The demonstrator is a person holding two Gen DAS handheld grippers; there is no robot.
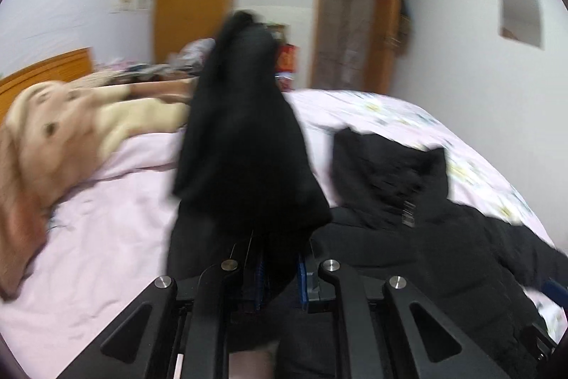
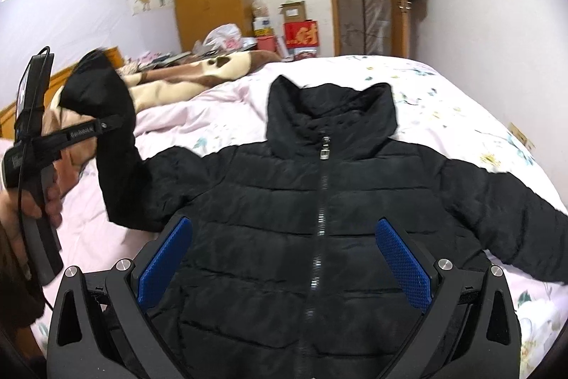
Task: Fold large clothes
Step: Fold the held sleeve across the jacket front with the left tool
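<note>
black puffer jacket (image 2: 319, 219) zipped, face-up; one sleeve (image 2: 106, 116) lifted

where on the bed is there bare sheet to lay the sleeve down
Bare sheet lies between the jacket collar and the brown blanket; more right of the collar. The headboard end is crowded. Left gripper grips the sleeve.

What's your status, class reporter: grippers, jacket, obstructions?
Left gripper shut on sleeve, lifted. Right gripper open above black jacket. Jacket zipped, flat on bed. Nothing in the way.
</note>
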